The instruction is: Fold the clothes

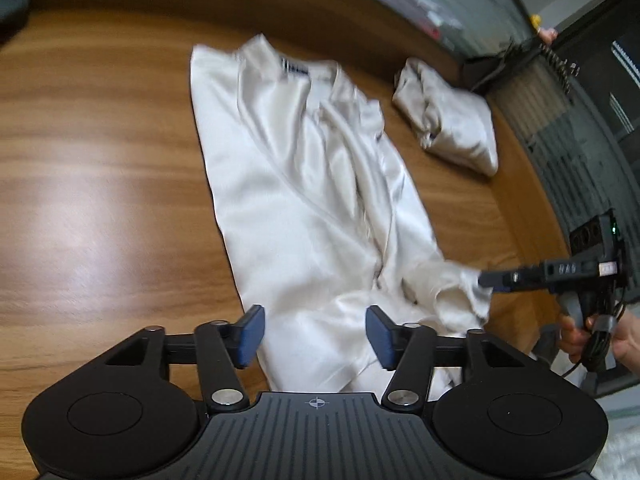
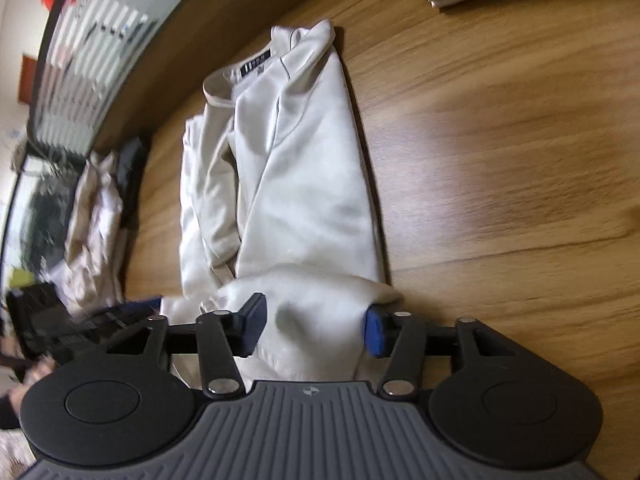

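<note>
A cream-white satin shirt (image 1: 304,184) with a dark neck label (image 1: 295,68) is laid lengthwise on the brown wood-grain surface (image 1: 100,200), its sides folded inward and its collar at the far end. The left claw (image 1: 316,336) is held open above the shirt's near hem, with fabric seen between the blue pads (image 1: 252,334) but not pressed. The right claw (image 2: 314,330) is likewise open over the bunched near end. A second folded cream garment (image 1: 448,120) is seen beyond the shirt, well apart.
</note>
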A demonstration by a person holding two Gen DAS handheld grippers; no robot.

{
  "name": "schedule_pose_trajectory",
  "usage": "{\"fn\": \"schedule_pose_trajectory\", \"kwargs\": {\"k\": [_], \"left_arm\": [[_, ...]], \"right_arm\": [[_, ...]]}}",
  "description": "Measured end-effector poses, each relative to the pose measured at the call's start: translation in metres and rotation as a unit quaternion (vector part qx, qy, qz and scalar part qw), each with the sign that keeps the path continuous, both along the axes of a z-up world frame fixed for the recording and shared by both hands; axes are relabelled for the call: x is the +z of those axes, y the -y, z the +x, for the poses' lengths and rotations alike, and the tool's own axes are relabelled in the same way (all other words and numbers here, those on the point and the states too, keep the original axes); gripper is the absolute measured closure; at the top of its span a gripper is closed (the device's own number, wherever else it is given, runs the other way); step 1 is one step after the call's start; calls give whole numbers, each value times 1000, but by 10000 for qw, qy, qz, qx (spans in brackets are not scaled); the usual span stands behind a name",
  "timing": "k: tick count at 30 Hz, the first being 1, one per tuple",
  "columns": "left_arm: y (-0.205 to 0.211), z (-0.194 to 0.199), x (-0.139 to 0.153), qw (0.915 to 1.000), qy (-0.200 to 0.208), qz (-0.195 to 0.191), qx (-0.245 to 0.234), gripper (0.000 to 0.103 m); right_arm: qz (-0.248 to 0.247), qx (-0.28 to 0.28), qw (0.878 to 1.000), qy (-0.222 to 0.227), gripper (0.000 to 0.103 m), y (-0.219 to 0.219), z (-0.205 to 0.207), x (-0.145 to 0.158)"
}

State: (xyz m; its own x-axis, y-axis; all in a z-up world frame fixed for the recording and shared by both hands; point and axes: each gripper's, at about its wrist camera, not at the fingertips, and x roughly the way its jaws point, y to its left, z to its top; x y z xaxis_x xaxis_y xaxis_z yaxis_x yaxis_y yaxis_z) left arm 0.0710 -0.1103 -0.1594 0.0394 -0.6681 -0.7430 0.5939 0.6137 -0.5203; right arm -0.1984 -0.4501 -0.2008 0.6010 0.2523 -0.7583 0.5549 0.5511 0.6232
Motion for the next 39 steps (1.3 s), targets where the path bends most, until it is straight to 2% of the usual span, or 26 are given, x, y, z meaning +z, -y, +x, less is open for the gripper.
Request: {"fn": "schedule_pose_trajectory", "kwargs": {"k": [5, 9, 12, 15, 21, 22, 24, 26, 27, 28, 29, 30, 35, 39], "left_arm": [[-11, -21, 28, 9987, 484, 141, -66, 38], [-17, -41, 28, 9981, 483, 331, -197, 37], [-20, -52, 17, 9985, 272, 413, -221, 36], [-17, -61, 3, 9981, 68, 494, -351, 36], [-8, -68, -18, 9963, 36, 676, -528, 36], [-8, -68, -20, 9963, 26, 663, -551, 37], [-6, -67, -21, 9965, 38, 617, -556, 47], [-4, -66, -21, 9971, 59, 560, -505, 70], [-4, -65, -20, 9976, 61, 493, -481, 73], [-4, -63, -17, 9981, 62, 391, -471, 79], [-4, -62, -15, 9985, 78, 299, -455, 82], [-3, -60, -13, 9988, 85, 224, -427, 82], [5, -36, -6, 9999, -79, -37, -130, 83], [17, -8, -2, 9994, -185, -183, 249, 82]], "right_arm": [[-829, 680, 9942, -122, 46, -14, -4, 36], [-1398, 1281, 9818, 80, 46, -38, -6, 59], [-1430, 1470, 9787, 110, 46, -58, -7, 61], [-1272, 1459, 9811, 10, 44, -77, -8, 50], [-991, 1189, 9878, -152, 42, -100, -8, 14], [-987, 1132, 9885, -156, 42, -102, -6, 9], [-979, 1018, 9899, -156, 42, -105, -4, 1], [-960, 919, 9911, -85, 44, -104, 0, -4], [-932, 892, 9916, -36, 58, -104, 1, -5], [-901, 890, 9919, 40, 65, -103, 3, -4], [-881, 887, 9921, 110, 81, -102, 5, -3], [-903, 880, 9919, 163, 83, -100, 7, 0], [-743, 688, 9943, 342, 84, -80, 25, 12], [-554, 460, 9966, 389, 80, -53, 48, 18]]}}
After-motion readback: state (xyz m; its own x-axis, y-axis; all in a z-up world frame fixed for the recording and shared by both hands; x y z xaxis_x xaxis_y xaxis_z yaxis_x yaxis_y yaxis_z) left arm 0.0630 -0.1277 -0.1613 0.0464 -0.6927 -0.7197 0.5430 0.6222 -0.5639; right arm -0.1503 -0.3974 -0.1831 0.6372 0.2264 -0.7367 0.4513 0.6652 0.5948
